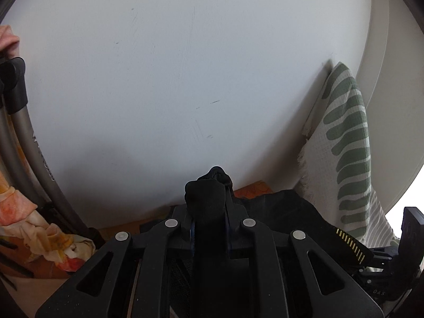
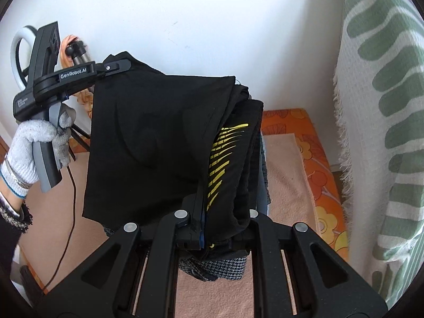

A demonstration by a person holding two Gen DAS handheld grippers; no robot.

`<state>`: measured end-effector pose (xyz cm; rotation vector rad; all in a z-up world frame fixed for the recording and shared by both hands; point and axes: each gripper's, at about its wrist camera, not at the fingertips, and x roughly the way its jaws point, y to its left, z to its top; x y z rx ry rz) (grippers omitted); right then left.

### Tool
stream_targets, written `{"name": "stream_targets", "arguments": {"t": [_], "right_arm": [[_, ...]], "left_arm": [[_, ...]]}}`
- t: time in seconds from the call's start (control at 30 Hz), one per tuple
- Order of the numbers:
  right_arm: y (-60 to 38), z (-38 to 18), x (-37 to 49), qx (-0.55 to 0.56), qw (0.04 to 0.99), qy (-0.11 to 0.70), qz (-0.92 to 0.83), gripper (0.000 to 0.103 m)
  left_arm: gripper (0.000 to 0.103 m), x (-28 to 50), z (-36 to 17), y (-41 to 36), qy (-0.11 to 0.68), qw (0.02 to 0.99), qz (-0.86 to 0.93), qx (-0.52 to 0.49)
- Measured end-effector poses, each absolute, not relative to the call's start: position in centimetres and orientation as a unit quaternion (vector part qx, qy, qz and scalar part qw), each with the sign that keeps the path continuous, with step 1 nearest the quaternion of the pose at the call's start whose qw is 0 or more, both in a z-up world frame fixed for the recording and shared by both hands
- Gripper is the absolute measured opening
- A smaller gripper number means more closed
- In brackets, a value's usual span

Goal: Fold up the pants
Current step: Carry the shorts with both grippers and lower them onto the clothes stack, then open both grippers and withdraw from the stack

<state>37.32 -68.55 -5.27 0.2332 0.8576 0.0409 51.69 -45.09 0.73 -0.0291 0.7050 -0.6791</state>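
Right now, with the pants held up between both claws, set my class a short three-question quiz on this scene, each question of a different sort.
1. True or false: the black pants lie flat on the mat.
2. What colour is the striped print on the pants? A white, B yellow, C red.
3. Fill in: the left claw is held by a hand in a grey ____.

Key: 1 false, both the left claw and right claw hold them lifted; 2 B; 3 glove.

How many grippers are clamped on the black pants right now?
2. The left gripper pinches the upper-left corner of the black pants; the right gripper clamps the folded bundle near its yellow print. Part of the fabric is hidden.
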Motion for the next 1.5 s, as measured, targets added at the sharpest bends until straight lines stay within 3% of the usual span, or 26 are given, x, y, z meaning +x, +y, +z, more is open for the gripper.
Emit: {"name": "stream_targets", "arguments": {"t": [0.1, 0.13, 0.17, 0.23, 0.3, 0.53, 0.7, 1.17, 1.3, 1.5], "right_arm": [[-70.1, -6.2, 37.4, 0.16, 0.892, 0.423, 0.024, 0.017], [-70.7, -6.5, 37.4, 0.173, 0.887, 0.427, 0.024, 0.02], [-71.2, -6.7, 37.3, 0.186, 0.884, 0.429, 0.022, 0.027], [-71.9, -7.0, 37.1, 0.202, 0.879, 0.432, 0.01, 0.039], [-72.4, -7.2, 36.7, 0.209, 0.878, 0.431, 0.004, 0.05], [-71.5, -5.0, 35.1, 0.193, 0.886, 0.421, -0.02, 0.06], [-70.1, -2.4, 33.2, 0.172, 0.901, 0.397, -0.038, 0.074], [-65.7, 3.1, 26.4, 0.152, 0.922, 0.354, -0.046, 0.077], [-63.4, 4.0, 24.4, 0.131, 0.926, 0.351, -0.052, 0.08], [-59.6, 5.4, 21.5, 0.107, 0.936, 0.33, -0.065, 0.092]], "left_arm": [[0.022, 52.0, 0.4, -45.2, 0.347, 0.883, -0.315, -0.004], [0.033, 51.9, 0.4, -45.1, 0.348, 0.885, -0.308, -0.002], [0.052, 51.9, 0.4, -44.9, 0.348, 0.889, -0.298, -0.001], [0.061, 52.0, 0.8, -44.5, 0.344, 0.892, -0.292, -0.005], [0.061, 51.9, 1.3, -44.1, 0.345, 0.893, -0.289, 0.001], [0.068, 49.2, 3.0, -42.9, 0.342, 0.887, -0.309, 0.007], [0.072, 46.2, 4.1, -41.9, 0.339, 0.884, -0.322, 0.006], [0.073, 35.7, 6.3, -36.8, 0.327, 0.876, -0.354, 0.001], [0.08, 32.6, 7.5, -35.5, 0.31, 0.88, -0.358, 0.006], [0.081, 28.4, 8.7, -33.1, 0.3, 0.88, -0.369, 0.002]]}}
